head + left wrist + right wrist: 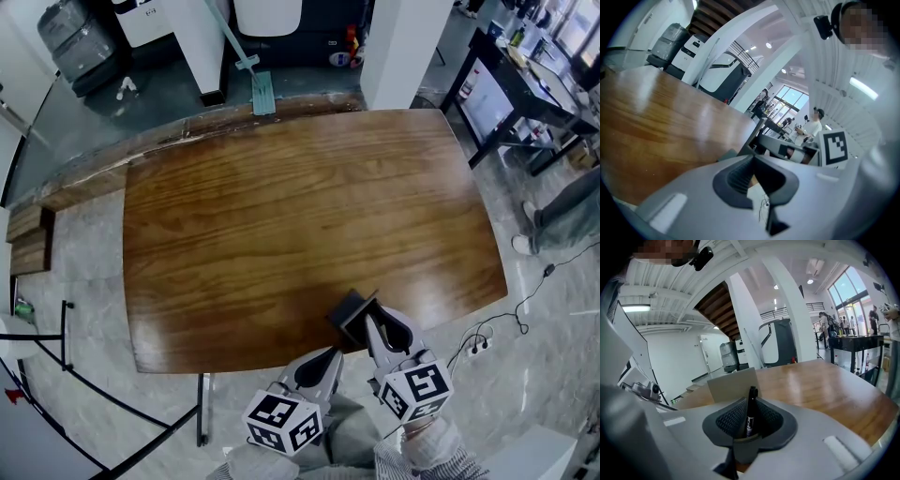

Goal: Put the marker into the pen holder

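Carry step. Right gripper (pixel 750 405) was clamped on the marker (pixel 749 414), held upright. Pen holder (pixel 733 383) stood just ahead at the table (pixel 281 216) edge. Left gripper (pixel 753 164) was closed on nothing (idle). Next move probably needs the tip lined over the opening.

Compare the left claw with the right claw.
The right claw is shut on a black marker; the left claw is shut on nothing. The right claw is beside the holder on the table; the left claw sits back at the table's edge. Both are grey.
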Demonstrator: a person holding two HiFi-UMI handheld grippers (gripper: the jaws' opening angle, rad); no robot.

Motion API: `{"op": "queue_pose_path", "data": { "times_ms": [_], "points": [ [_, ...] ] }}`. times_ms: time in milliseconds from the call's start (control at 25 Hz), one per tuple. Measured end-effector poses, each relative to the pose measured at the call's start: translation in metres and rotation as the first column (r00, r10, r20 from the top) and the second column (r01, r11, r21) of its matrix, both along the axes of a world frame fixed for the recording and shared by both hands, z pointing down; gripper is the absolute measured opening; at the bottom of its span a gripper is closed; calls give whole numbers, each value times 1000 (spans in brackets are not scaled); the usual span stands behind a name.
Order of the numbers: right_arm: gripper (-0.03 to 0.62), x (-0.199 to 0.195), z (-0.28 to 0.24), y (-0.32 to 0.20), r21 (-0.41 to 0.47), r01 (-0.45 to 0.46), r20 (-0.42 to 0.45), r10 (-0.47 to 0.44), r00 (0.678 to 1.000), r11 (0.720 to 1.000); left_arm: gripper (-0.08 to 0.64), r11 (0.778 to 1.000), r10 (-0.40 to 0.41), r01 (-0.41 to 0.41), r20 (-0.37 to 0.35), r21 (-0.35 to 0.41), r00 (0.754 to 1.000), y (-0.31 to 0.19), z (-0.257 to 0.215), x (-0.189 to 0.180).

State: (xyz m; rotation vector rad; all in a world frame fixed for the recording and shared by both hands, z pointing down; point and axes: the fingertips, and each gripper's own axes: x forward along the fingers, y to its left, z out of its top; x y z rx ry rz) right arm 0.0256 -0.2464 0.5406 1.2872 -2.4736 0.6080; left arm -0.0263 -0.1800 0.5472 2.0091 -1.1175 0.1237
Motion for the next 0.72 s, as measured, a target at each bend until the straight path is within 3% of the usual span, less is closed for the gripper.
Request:
{"op": "queue_pose_path", "data": {
  "times_ms": [480, 720],
  "points": [
    [48, 1, -22, 12, 25, 6, 5, -6, 1000, 1000, 8, 999, 6, -6, 3, 44, 1000, 9, -22, -2],
    [14, 0, -51, 41, 51, 55, 28, -57, 998, 997, 8, 996, 27, -28, 5, 85, 1000, 23, -43, 5]
  ]
}}
